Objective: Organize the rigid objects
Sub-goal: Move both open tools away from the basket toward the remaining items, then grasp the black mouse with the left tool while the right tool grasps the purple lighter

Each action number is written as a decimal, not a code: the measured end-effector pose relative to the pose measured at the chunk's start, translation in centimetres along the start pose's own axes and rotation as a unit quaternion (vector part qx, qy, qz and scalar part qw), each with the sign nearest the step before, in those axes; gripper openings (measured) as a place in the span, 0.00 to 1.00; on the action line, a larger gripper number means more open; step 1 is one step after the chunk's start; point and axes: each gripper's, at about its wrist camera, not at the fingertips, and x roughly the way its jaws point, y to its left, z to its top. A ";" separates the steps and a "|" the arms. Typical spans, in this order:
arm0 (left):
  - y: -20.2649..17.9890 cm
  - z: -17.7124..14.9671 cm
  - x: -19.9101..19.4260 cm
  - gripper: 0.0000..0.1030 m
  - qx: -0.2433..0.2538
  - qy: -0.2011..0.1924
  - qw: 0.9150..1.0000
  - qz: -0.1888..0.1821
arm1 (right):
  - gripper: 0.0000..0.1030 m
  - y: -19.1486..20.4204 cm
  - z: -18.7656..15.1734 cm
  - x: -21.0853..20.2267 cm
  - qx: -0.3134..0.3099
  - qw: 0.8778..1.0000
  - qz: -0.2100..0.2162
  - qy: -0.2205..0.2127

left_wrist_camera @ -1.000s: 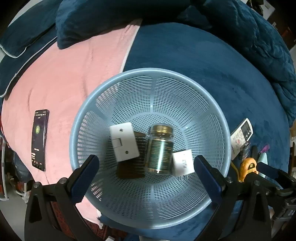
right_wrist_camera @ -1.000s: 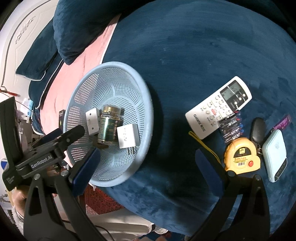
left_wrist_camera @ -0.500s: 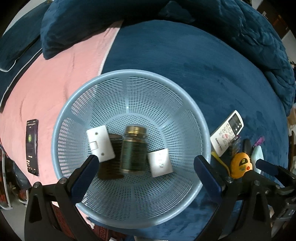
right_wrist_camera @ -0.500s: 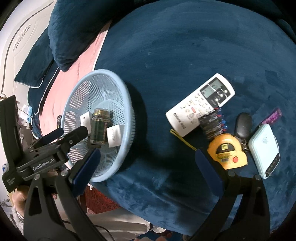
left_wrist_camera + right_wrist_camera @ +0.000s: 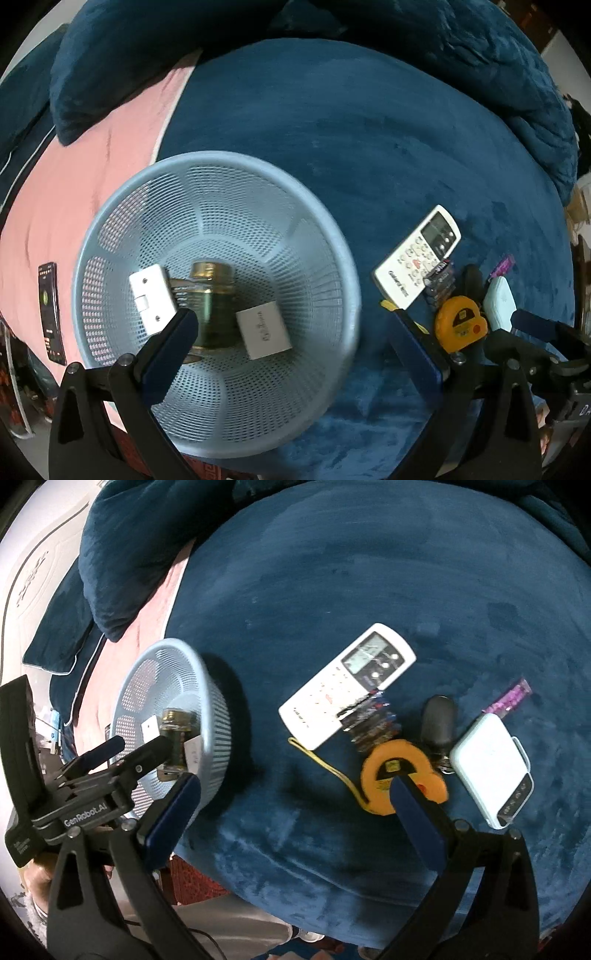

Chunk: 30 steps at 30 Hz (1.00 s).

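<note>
Left tongs [image 5: 291, 339] spread wide, empty, over blue mesh basket [image 5: 218, 173] at lower left, holding jar [image 5: 210, 295], wall switch [image 5: 153, 297] and white adapter [image 5: 264, 334]. Right tongs [image 5: 295, 797] wide too, empty, above yellow tape measure [image 5: 402, 775] at centre right; remote control [image 5: 347, 685], power bank [image 5: 493, 770] beside it on the bed [image 5: 332, 572].

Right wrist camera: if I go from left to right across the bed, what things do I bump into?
Light blue basket → white remote control → yellow tape measure → black key fob → pale power bank. I skipped the battery pack and the purple item, because they overlap the others sideways.
</note>
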 end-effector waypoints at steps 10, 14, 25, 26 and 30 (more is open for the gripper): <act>-3.9 0.6 0.3 0.99 0.027 -0.002 1.000 -0.008 | 1.00 -3.9 -0.1 -1.3 0.025 1.000 -0.008 -0.003; -5.6 0.9 0.8 0.99 0.036 0.000 0.999 -0.012 | 1.00 -6.0 0.1 -1.6 0.039 0.999 -0.014 -0.004; -10.7 1.1 3.0 0.99 0.085 0.011 0.996 -0.014 | 1.00 -11.7 0.8 -2.4 0.081 0.996 -0.028 -0.004; -11.2 1.2 3.3 0.99 0.089 0.013 0.996 -0.014 | 1.00 -12.3 0.9 -2.4 0.086 0.996 -0.029 -0.004; -12.7 1.8 4.6 0.99 0.101 0.022 0.995 -0.017 | 1.00 -14.3 1.2 -2.1 0.105 0.994 -0.034 -0.001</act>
